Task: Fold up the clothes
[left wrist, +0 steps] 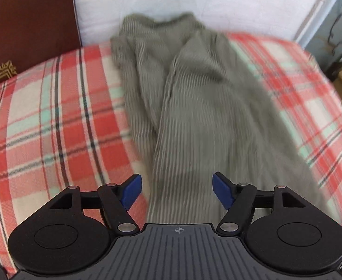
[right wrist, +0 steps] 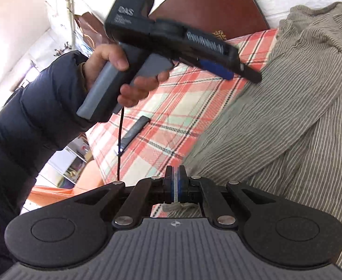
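We are holding the left gripper (left wrist: 177,192) spread wide above the grey striped garment (left wrist: 194,107), pinching nothing. The garment is lying across the plaid blanket (left wrist: 54,107). Our right gripper (right wrist: 175,184) is pinching the garment's edge beside that blanket.

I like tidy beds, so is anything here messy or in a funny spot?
Yes. The grey striped shirt lies rumpled and bunched on the plaid bed cover, not flat. A small dark flat bar, too blurred to identify, lies loose on the cover beside it. The right gripper pinches a bit of the shirt's cloth.
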